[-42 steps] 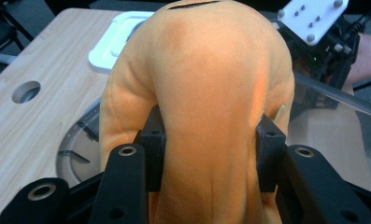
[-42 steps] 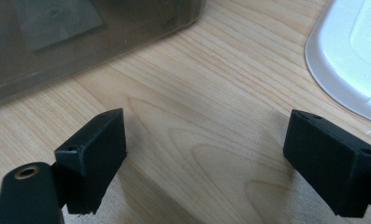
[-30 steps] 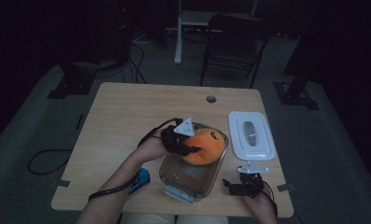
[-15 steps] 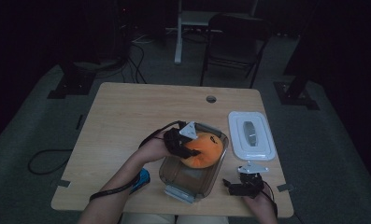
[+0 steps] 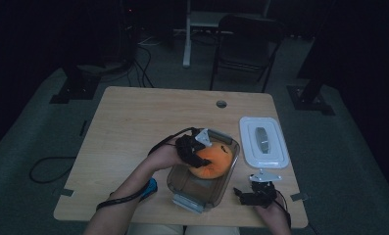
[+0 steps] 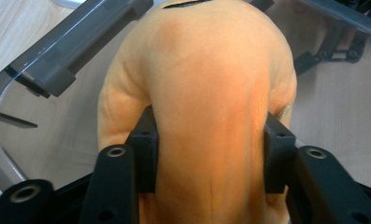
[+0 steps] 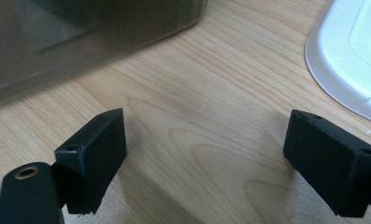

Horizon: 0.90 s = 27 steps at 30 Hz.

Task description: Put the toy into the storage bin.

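The left gripper [image 6: 211,158] has its jaws around the soft orange toy [image 6: 206,93] inside the clear box [image 5: 182,183] – they have just been opening a little – while the right gripper [image 7: 206,158] rests wide open, holding nothing, on the counter [image 5: 133,117].

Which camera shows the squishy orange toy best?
The left gripper view: the orange toy is big and close, between the left gripper's fingers. The high view shows it small, inside the clear box. The right gripper view shows table and lid instead.
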Available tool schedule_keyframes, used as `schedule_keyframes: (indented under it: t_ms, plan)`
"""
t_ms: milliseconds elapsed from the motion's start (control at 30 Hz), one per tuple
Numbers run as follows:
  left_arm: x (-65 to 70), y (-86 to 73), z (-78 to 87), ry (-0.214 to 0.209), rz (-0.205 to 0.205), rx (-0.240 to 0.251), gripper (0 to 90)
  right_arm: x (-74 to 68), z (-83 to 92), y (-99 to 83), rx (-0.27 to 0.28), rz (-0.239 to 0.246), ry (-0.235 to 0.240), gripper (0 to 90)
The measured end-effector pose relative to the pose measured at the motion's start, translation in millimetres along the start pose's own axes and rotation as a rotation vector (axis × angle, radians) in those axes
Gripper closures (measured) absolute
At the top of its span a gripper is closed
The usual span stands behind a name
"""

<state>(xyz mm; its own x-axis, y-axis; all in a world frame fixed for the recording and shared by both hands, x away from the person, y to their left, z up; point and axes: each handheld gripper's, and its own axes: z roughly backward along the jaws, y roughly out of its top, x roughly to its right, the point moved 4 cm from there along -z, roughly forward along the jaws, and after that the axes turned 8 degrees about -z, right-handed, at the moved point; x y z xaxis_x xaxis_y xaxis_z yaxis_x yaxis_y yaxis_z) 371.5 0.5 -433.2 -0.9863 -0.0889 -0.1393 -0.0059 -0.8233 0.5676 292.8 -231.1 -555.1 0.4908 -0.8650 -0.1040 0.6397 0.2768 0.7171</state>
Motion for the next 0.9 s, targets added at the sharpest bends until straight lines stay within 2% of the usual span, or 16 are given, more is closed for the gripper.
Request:
schedule_keyframes:
  t_ms: [167,300,333,633,800,900]
  plan:
    - [0.7,0.5,-0.6,-0.001,-0.003,-0.005,50.1,-0.1,0.0,0.0,0.0,-0.001,0.0,12.8]
    - [1.1,1.0,-2.1,-0.007,-0.003,-0.022,43.5,0.0,0.0,0.0,0.0,0.0,0.0,12.8]
    - [1.0,1.2,-3.1,-0.006,0.009,-0.025,41.5,-0.1,0.0,0.0,0.0,0.0,0.0,12.9]
    - [1.7,2.7,-8.0,-0.02,0.037,-0.053,30.2,-0.1,0.3,-0.2,0.001,-0.002,-0.001,13.2]
    - [0.3,4.8,-6.6,-0.044,0.07,-0.026,27.7,-0.1,0.3,-0.2,0.001,-0.002,-0.001,13.3]
    - [0.0,5.5,-4.7,-0.056,0.091,-0.022,21.6,-0.1,0.4,-0.3,0.002,-0.002,-0.001,13.3]
